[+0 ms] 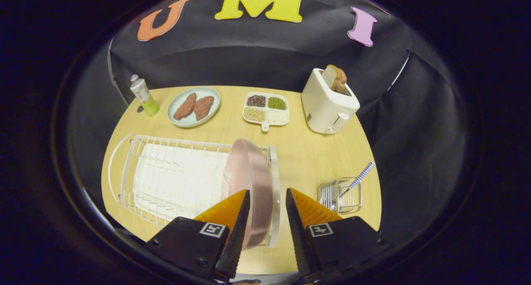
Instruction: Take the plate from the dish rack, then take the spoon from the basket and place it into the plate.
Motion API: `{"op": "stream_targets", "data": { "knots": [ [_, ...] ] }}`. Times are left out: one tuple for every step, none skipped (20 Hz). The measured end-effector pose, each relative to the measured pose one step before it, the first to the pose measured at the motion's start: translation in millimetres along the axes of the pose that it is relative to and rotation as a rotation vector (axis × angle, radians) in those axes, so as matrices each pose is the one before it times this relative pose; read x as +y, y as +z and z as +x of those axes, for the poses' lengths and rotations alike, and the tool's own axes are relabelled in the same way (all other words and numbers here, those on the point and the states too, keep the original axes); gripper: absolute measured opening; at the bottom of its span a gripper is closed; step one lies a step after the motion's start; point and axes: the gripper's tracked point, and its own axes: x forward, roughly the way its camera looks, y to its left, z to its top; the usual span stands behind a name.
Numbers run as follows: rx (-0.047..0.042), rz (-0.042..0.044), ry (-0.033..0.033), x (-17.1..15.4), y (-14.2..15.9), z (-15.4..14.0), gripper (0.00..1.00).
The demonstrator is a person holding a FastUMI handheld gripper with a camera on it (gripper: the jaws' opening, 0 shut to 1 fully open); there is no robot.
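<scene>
Gripper (267,202) fingers spread wide astride the smooth round pink plate (244,181) upright in the wire dish rack (166,181).

The bottom of the pink plate (244,181) is hidden behind one finger of the gripper (267,198), and the fingers stand apart with the plate's edge in the gap, so I can't tell if either one touches it. Over by the plate's far side, the spoon's (357,180) bowl is down inside the wire basket (340,196) and seems too small to make out. The near corner of the dish rack (174,181) next to the plate is covered by the gripper's body.
</scene>
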Motion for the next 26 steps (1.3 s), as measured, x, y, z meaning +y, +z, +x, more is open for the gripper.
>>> {"op": "stream_targets", "data": {
  "knots": [
    [0.01313,0.00503,0.00472,4.83,-0.45,3.56,0.54],
    [0.00854,-0.00031,-0.00533,1.64,-0.59,2.49,0.50],
    [0.00323,-0.00666,-0.02420,-2.77,-1.10,1.17,0.45],
    [-0.01133,-0.00916,-0.03421,-5.91,0.49,0.54,0.32],
    [-0.00661,0.00117,-0.00398,3.69,1.17,-1.11,0.30],
    [-0.00748,-0.00070,-0.00797,1.35,-1.19,-2.21,0.27],
    [-0.00953,0.00306,-0.00777,1.08,1.42,-3.25,0.26],
    [-0.01232,-0.00274,-0.00963,-0.25,1.07,-3.39,0.24],
    [-0.01374,-0.00233,-0.01582,-1.09,1.53,-3.93,0.24],
    [-0.01934,-0.00131,-0.01836,-1.41,1.94,-4.83,0.22],
    [-0.02155,-0.00352,-0.02344,-2.68,3.03,-4.27,0.22],
    [-0.01829,-0.00208,-0.02399,-3.14,1.37,-4.05,0.22],
    [-0.01480,0.00136,-0.01166,-4.02,1.98,-4.64,0.22],
    [-0.01648,-0.00284,0.00602,2.06,1.80,-4.86,0.21],
    [-0.01632,0.01335,0.01198,1.88,2.60,-7.70,0.21],
    [-0.01922,0.01412,0.00710,-0.85,1.87,-6.16,0.21],
    [-0.01744,0.00579,-0.00065,-3.34,1.68,-5.05,0.21],
    [-0.01615,0.00172,-0.00338,-3.56,-0.12,-6.91,0.22],
    [-0.01601,-0.00138,0.00045,-2.86,0.26,-7.85,0.21],
    [-0.01560,0.00222,0.00638,-1.66,-1.39,-7.24,0.21],
    [-0.01237,0.00405,0.00951,-1.84,-1.30,-7.51,0.21],
    [-0.01073,-0.00074,0.01084,-2.46,-2.22,-6.54,0.21],
    [-0.01067,0.00261,0.01274,-2.26,-3.26,-7.91,0.21],
    [-0.01148,0.00370,0.01419,-1.53,-3.24,-7.03,0.21],
    [-0.01439,0.00120,0.01483,-2.27,-3.41,-8.73,0.21],
    [-0.01560,0.00132,0.01651,-1.94,-5.64,-8.09,0.21]
  ]
}}
